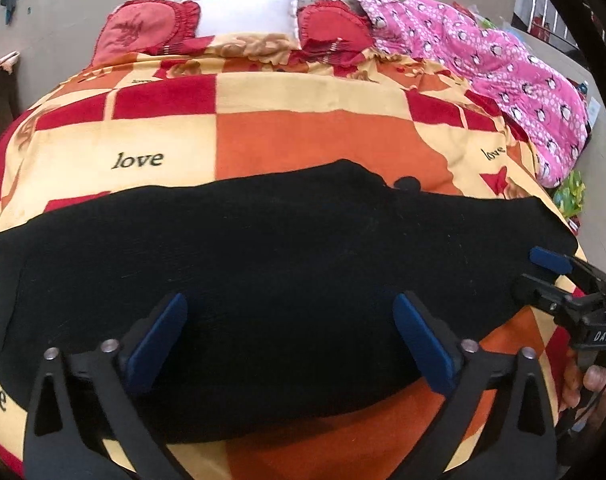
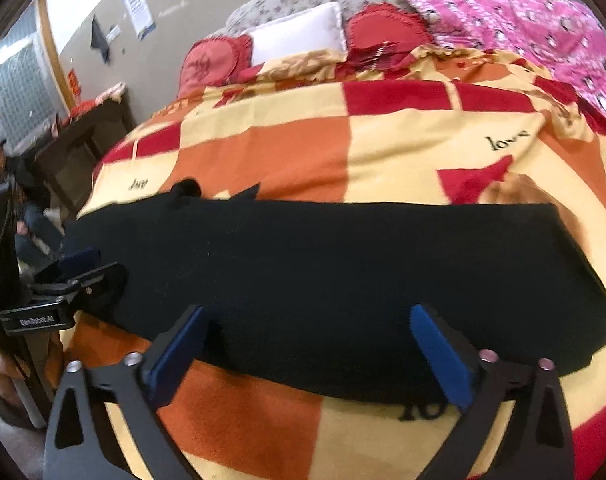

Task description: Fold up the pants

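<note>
Your left tool (image 1: 291, 336) hangs with its blue pads spread wide over the near edge of the black pants (image 1: 263, 264), pinching nothing. The pants lie flat in a long band across the bed's checkered blanket (image 1: 303, 132), apparently already folded lengthwise. Because the fabric is uniformly black, you can't tell from here how many layers sit under that edge; if you close on only the top one, the fold will likely peel apart as you lift.

Further right, a small black tab (image 1: 407, 184) sticks out at the far edge and could end up bunched inside the next fold.

Your right tool (image 2: 307, 344) is likewise spread and empty above the near edge. If the two ends lift unevenly, the band may skew or drag the soft blanket into wrinkles.
</note>
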Motion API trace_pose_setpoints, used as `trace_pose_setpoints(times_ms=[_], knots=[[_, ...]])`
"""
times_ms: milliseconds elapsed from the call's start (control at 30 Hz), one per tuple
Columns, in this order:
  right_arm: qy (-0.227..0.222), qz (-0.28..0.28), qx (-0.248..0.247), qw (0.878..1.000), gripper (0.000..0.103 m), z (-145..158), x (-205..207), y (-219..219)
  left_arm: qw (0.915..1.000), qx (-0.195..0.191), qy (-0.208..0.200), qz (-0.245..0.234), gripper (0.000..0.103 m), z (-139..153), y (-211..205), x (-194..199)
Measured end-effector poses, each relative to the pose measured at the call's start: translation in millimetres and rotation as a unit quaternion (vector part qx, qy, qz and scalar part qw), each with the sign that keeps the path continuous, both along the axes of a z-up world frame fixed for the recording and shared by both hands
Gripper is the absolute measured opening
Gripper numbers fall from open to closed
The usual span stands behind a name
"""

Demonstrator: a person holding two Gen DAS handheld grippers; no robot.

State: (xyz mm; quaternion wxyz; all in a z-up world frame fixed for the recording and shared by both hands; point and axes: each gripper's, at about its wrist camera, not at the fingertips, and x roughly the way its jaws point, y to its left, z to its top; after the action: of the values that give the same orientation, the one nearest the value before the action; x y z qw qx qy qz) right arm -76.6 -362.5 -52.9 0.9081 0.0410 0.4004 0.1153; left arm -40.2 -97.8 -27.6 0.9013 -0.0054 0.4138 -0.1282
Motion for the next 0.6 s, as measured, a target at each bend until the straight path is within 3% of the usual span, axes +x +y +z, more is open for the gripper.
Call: trace_pose_setpoints(times_ms=[267, 600], knots=[[0.002, -0.003, -0.02, 1.0, 0.103, -2.4, 0.2, 4.6, 1.0, -0.001, 0.002, 0.001, 0.103, -0.8, -1.4, 1.3], [0.003, -0.006, -0.01, 1.0, 0.102, 0.4, -5.8, -3.1, 0.9994, 0.036, -0.004, 0.002, 0.103, 0.4, -10.0, -1.8]])
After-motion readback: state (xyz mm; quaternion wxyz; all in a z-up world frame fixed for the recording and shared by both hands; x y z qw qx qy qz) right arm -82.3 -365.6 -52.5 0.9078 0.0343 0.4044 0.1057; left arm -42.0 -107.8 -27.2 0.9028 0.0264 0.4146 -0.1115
